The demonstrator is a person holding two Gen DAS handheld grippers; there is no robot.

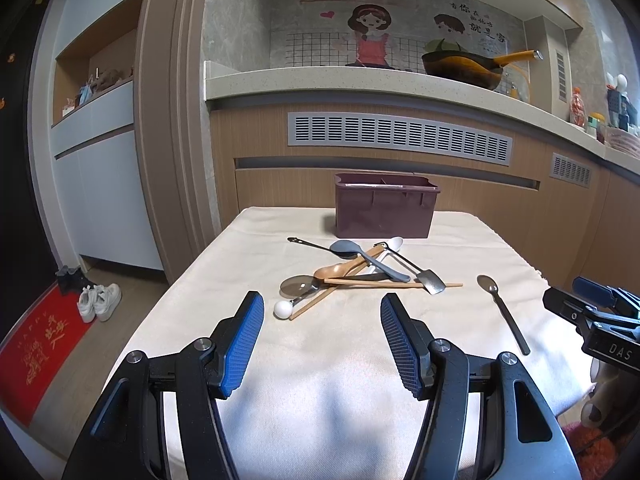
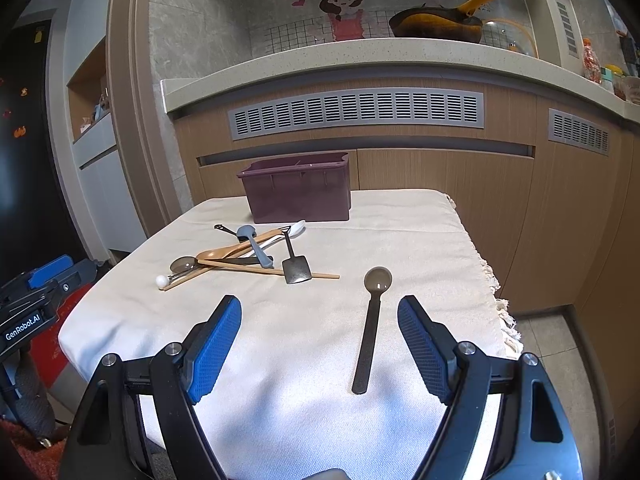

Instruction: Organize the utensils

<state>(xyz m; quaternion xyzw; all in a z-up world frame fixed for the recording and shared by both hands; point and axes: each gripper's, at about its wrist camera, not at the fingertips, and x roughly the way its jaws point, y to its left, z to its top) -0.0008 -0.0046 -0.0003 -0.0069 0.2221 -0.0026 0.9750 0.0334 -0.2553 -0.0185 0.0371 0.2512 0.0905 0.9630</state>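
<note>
A maroon utensil box (image 1: 384, 210) (image 2: 298, 194) stands at the far side of the cloth-covered table (image 1: 304, 360) (image 2: 304, 360). In front of it lies a heap of utensils (image 1: 360, 270) (image 2: 248, 254): a wooden spoon, grey and white spoons, chopsticks, a small metal spatula (image 2: 296, 268) and a translucent spoon with a white ball end (image 1: 285, 309). One dark spoon (image 1: 505, 314) (image 2: 371, 328) lies apart on the right. My left gripper (image 1: 322, 314) hovers open, short of the heap. My right gripper (image 2: 320, 320) is open, with the dark spoon's handle lying between its fingers, apart from both pads.
A kitchen counter (image 1: 360, 84) with a wok (image 1: 464, 66) runs behind the table. Shoes (image 1: 98, 300) and a red mat (image 1: 36, 344) lie on the floor at left. The cloth's fringed edge (image 2: 500, 304) hangs over the table's right side.
</note>
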